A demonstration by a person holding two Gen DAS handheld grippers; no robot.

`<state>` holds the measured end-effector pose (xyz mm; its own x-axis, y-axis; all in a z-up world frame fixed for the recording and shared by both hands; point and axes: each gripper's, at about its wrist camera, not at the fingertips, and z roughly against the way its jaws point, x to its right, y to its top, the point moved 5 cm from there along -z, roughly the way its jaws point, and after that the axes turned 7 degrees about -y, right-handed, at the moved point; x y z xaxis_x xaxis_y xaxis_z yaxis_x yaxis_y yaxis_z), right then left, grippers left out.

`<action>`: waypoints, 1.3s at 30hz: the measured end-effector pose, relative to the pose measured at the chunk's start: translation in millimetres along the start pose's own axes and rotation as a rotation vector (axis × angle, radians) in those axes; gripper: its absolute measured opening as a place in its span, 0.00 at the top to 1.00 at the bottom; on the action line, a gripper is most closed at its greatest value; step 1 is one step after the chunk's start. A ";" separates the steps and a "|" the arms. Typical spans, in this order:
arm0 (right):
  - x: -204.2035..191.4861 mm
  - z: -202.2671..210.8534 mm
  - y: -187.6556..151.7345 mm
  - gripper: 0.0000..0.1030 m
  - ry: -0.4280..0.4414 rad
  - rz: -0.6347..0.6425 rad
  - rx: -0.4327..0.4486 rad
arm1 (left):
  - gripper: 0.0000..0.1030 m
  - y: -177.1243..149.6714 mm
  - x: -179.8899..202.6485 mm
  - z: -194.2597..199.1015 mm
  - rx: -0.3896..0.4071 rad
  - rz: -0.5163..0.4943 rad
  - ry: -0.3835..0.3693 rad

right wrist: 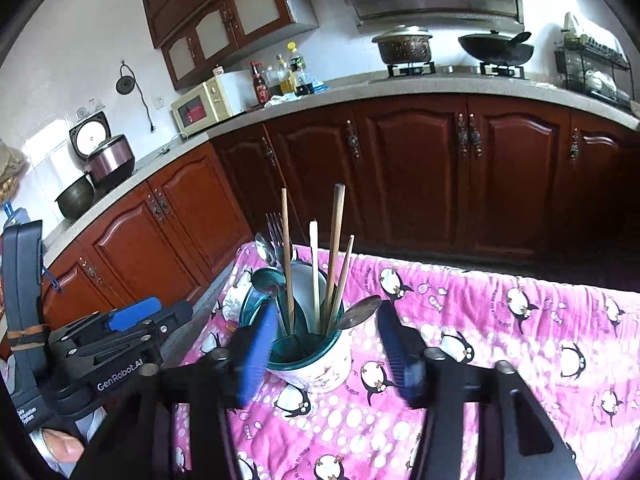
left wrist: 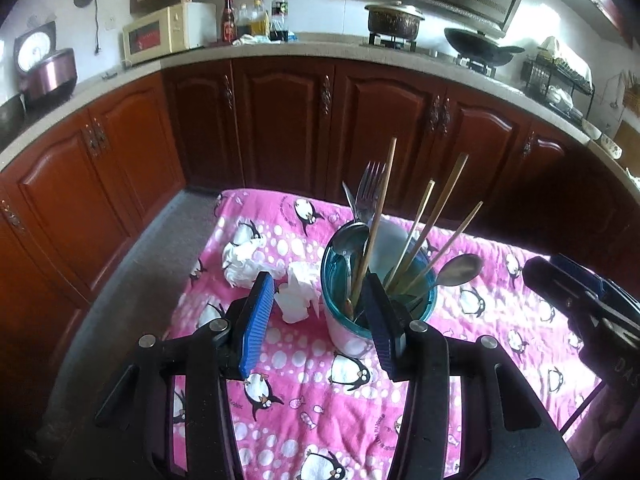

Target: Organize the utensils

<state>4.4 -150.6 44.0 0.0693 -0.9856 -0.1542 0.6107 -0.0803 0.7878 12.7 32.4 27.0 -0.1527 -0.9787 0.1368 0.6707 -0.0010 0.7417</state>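
A white utensil cup with a teal rim (left wrist: 344, 340) (right wrist: 316, 368) stands on the pink penguin cloth (left wrist: 312, 396) (right wrist: 480, 320). It holds several wooden chopsticks (left wrist: 436, 208) (right wrist: 335, 248), a fork (left wrist: 370, 186) (right wrist: 275, 226) and spoons (left wrist: 460, 270) (right wrist: 360, 314). My left gripper (left wrist: 320, 316) is open and empty just in front of the cup, its right finger against the cup's near rim. My right gripper (right wrist: 328, 344) is open and empty, its fingers on either side of the cup.
Crumpled white tissues (left wrist: 248, 260) (right wrist: 232, 306) lie left of the cup. Dark wood cabinets (left wrist: 280, 120) (right wrist: 420, 168) stand beyond the table under a counter with a microwave (left wrist: 168, 32) and pots. The grey floor (left wrist: 132, 280) shows left of the cloth.
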 end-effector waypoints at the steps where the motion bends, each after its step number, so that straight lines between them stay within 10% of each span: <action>1: -0.3 3.2 1.4 0.41 -0.003 0.001 0.010 | 0.56 0.3 -0.7 3.2 0.007 0.000 -0.001; 39: 8.9 62.6 0.2 0.32 -0.109 -0.025 0.075 | 0.56 7.9 28.8 73.5 0.161 -0.064 -0.001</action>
<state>-44.3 -168.7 80.1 -0.0340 -0.9932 -0.1117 0.5502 -0.1119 0.8275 -39.7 19.3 85.0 -0.1922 -0.9775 0.0864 0.5349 -0.0306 0.8444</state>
